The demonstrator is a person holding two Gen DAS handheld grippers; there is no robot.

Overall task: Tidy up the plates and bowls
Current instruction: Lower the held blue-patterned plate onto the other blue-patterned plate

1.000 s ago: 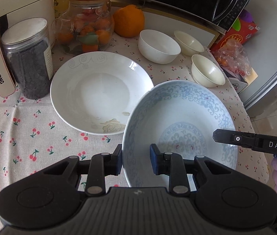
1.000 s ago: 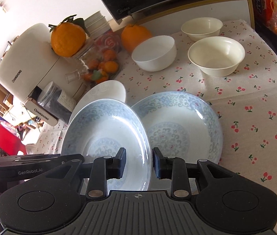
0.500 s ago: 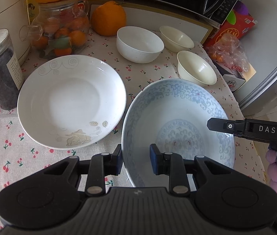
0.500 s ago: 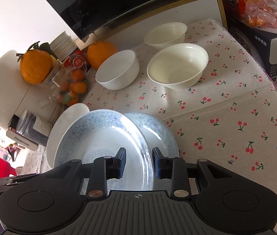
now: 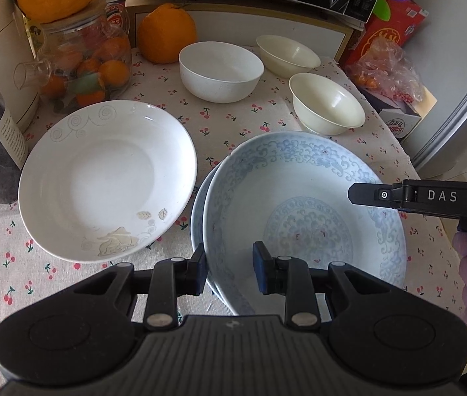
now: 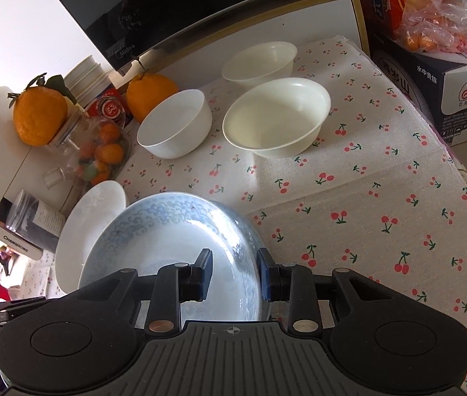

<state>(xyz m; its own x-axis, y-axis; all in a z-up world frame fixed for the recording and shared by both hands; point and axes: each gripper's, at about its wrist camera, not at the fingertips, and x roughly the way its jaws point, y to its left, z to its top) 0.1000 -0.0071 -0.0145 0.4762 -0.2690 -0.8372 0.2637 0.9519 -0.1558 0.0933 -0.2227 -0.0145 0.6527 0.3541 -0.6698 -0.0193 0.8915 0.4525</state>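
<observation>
Between the fingers of the left claw (image 5: 228, 272) sits the near rim of a blue-patterned plate (image 5: 302, 204), hollow side up over a second blue plate (image 5: 198, 211) of which only a left-edge sliver shows; the jaws are partly open around that rim, and I cannot tell whether they grip it. From the right claw (image 6: 233, 274), equally part open, the same plate (image 6: 167, 231) has its edge between the fingers, contact unclear, its near portion hidden behind the claw body. Left of the left claw lies a white plate (image 5: 108, 178); ahead stand three pale bowls (image 5: 222, 69).
</observation>
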